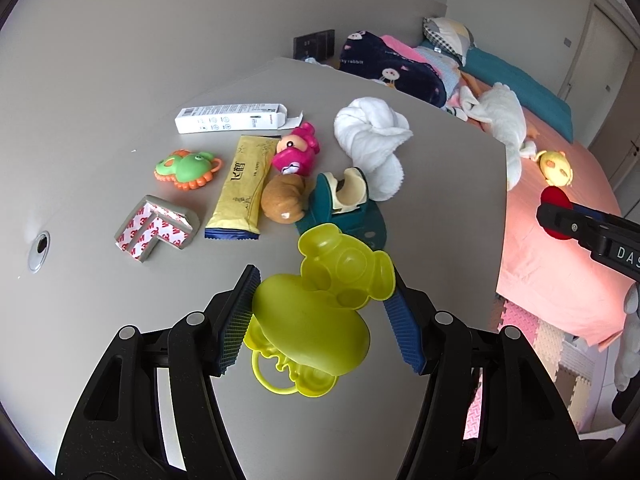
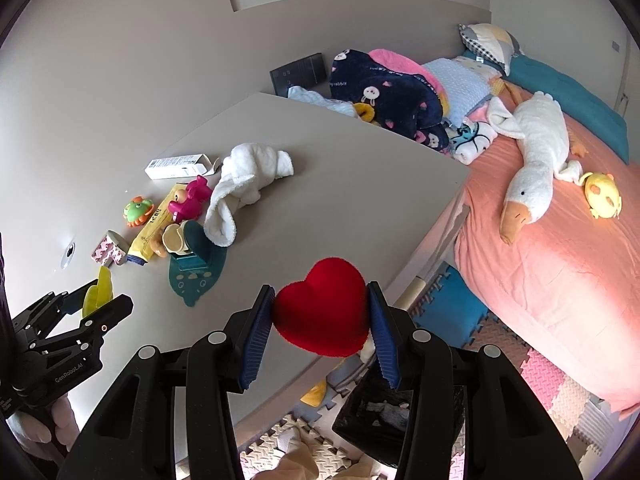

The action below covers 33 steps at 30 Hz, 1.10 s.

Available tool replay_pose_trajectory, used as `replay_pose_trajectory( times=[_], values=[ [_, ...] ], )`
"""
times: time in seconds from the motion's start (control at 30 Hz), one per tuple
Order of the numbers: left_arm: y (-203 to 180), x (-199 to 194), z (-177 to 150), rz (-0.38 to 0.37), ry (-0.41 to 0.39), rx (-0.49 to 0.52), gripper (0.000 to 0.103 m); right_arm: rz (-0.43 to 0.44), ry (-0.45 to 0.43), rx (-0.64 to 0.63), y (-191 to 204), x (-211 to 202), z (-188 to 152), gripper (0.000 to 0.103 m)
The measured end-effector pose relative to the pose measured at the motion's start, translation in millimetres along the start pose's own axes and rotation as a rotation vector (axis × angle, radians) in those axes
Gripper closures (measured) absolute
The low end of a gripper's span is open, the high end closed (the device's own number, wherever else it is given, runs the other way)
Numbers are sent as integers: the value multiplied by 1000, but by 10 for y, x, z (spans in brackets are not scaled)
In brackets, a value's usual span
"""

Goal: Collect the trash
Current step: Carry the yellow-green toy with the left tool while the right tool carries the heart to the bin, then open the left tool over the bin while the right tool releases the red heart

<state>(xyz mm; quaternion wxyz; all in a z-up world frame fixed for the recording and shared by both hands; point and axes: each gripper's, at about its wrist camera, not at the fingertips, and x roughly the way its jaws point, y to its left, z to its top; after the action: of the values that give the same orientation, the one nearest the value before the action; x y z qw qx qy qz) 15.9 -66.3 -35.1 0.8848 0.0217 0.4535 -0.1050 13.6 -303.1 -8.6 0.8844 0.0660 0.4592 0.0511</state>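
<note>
Left hand-held gripper (image 1: 320, 316) clamped on yellow toy (image 1: 316, 312), just above worktop (image 1: 100, 80); right hand-held gripper (image 2: 322, 320) clamped on red plush heart (image 2: 322, 312), past worktop edge, over dark bin (image 2: 384, 412) on floor. Probably drop step: centre heart over bin opening before releasing, keep left grip steady, w/o knocking snack wrapper (image 1: 242, 188) & white box (image 1: 228, 119). Bin seen only in right view; left view alone shows 3M corner guard (image 1: 154, 226) clearly.

We carry two matching tools. The left black plastic two-finger gripper (image 1: 320, 312) and the right black plastic two-finger gripper (image 2: 322, 320) each have slotted linkage arms, round silver pivot screws and ribbed blue finger pads (image 2: 256, 340). White lettering reads "GenRobot.AI" on the left body.
</note>
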Motion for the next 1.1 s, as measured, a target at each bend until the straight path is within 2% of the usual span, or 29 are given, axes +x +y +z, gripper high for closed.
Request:
replay_pose_trajectory(
  times=[0.43, 1.1],
  values=[
    [-550, -65, -34, -67, -4, 71, 42, -32, -16, 42, -379, -283, -210, 55],
    [-1624, -6, -36, -213, 14, 275, 42, -136, -52, 177, -1174, -746, -561, 55]
  ],
)
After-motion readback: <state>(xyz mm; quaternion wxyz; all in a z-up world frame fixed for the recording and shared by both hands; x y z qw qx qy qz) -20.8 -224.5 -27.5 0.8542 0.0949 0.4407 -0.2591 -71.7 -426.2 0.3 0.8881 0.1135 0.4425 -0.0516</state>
